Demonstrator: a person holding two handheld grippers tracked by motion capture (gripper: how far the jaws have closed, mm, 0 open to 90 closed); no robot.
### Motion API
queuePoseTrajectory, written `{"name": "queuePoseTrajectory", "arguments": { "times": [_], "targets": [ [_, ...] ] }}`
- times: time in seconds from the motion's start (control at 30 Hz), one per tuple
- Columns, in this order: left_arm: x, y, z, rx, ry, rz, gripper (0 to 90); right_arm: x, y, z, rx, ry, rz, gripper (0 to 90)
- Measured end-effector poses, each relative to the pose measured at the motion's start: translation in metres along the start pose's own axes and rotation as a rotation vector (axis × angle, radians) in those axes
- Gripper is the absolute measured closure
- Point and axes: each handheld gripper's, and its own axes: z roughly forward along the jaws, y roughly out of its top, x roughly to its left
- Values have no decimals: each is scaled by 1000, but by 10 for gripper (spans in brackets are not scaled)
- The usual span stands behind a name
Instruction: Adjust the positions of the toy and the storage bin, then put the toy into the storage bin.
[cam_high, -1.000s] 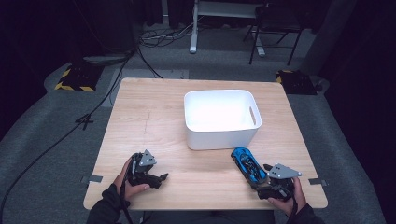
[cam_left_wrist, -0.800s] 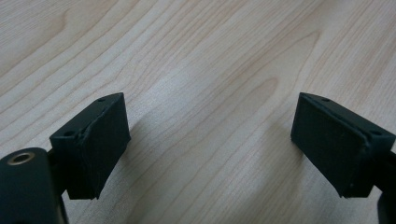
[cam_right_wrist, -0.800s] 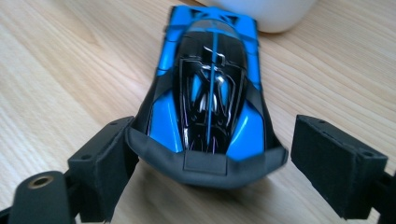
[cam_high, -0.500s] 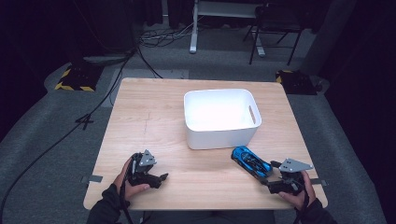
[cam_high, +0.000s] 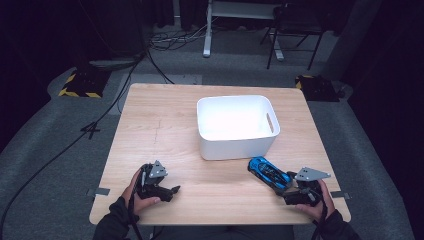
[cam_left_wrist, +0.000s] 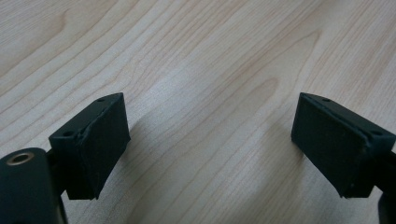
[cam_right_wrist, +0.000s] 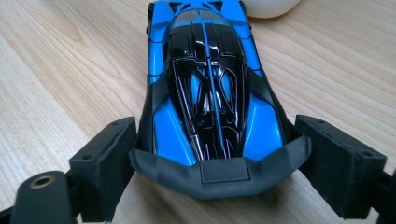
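Toy car (cam_right_wrist: 212, 88) between parted right tongs (cam_right_wrist: 212, 161), seemingly untouched, no legible markings; left tongs (cam_left_wrist: 210, 142) parted, empty.

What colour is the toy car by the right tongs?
Blue with a glossy black top, seen best in the right gripper view: toy car.

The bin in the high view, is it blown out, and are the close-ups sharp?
High view: the white bin glares inside, its floor washed out, room dark. Right gripper view: blue toy car sharp, with glossy highlights. Left gripper view: wood grain crisp, soft shadows under the tongs.
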Motion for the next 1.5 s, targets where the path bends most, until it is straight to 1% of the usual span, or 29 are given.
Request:
{"name": "queuePoseTrajectory", "arguments": {
  "times": [0.03,0.07,0.1,0.13,0.2,0.23,0.3,0.37,0.4,0.53,0.6,0.63,0.7,0.77,0.8,0.87,1.0,1.03,1.07,1.1,1.2,1.37,1.5],
  "targets": [
    [0,0,0,0,-3,-2,116,-1,1,1,9,0,5,157],
    [0,0,0,-1,0,0,115,-1,1,2,21,-10,18,162],
    [0,0,0,0,-5,3,115,-1,2,3,29,-8,15,183],
    [0,0,0,-1,-6,2,115,-1,2,4,39,6,11,197],
    [1,0,1,0,-9,6,114,-1,3,6,39,2,14,177],
    [0,0,1,-2,-9,4,114,-3,3,7,42,6,5,170],
    [0,0,1,-3,-9,5,113,-3,4,8,41,10,14,164],
    [0,0,1,3,-12,4,113,-4,4,9,38,16,7,165],
    [0,1,1,1,-8,8,113,-4,4,9,36,18,4,166],
    [0,0,1,-4,-9,4,113,-5,4,10,29,25,-4,173],
    [0,0,1,-3,-12,4,113,-6,5,9,38,39,-12,188],
    [0,1,1,2,-17,1,111,-7,5,9,39,46,-13,187],
    [1,1,1,3,-16,3,108,-8,4,9,35,53,-19,185],
    [1,1,1,3,-17,5,106,-8,4,9,34,54,-20,181],
    [1,1,1,4,-9,16,106,-8,4,9,32,55,-20,180],
    [1,1,1,3,-17,6,106,-9,4,9,32,55,-22,178],
    [1,1,1,3,-16,6,106,-9,4,10,30,54,-20,179],
    [1,1,1,3,-13,8,105,-9,4,9,30,54,-22,193],
    [1,1,1,4,-11,16,106,-8,4,9,26,63,-25,240],
    [1,1,1,4,-11,16,105,-8,4,9,16,68,-35,239],
    [1,1,1,4,-9,15,105,-8,4,9,16,72,-33,241],
    [2,2,1,4,-11,19,105,-8,3,7,19,68,-38,244],
    [2,2,1,6,-12,18,103,-5,2,4,2,50,-58,245]
  ]
}}
